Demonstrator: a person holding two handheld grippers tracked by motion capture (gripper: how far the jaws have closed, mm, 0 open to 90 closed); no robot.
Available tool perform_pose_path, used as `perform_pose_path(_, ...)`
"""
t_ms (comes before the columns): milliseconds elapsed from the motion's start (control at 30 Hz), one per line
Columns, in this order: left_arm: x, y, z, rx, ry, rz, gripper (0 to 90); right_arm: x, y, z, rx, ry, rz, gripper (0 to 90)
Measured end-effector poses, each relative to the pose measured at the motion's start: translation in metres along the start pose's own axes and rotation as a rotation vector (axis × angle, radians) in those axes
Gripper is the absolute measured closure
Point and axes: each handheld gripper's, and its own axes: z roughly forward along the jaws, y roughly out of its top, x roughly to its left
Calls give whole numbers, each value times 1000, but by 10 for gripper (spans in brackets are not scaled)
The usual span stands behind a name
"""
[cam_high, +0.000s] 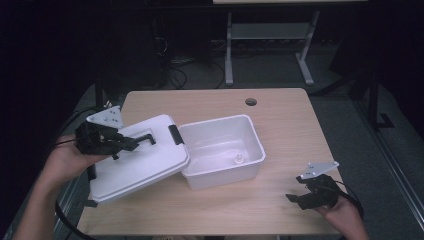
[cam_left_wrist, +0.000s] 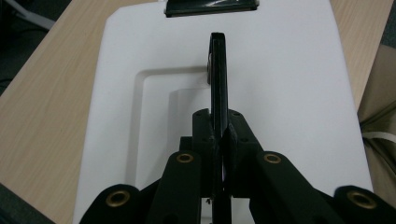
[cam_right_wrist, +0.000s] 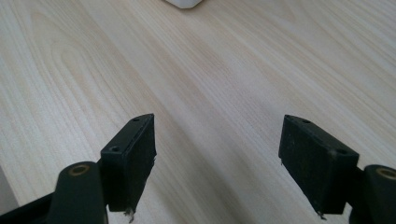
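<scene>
High view: left tool (cam_high: 131, 143) clamps lid handle (cam_high: 145, 138); lid (cam_high: 140, 162) tilted beside box (cam_high: 222, 150); right tool (cam_high: 295, 198) open.

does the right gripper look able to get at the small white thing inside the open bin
Probably yes: the right gripper is open and holds nothing, the bin is uncovered, its lid is held aside by the left gripper, and bare table lies between.
</scene>
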Motion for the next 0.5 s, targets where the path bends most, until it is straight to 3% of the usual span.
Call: perform_pose_path(500, 0, 43, 17, -25, -35, 49, 839, 1, 2, -3, -14, 4, -10, 269)
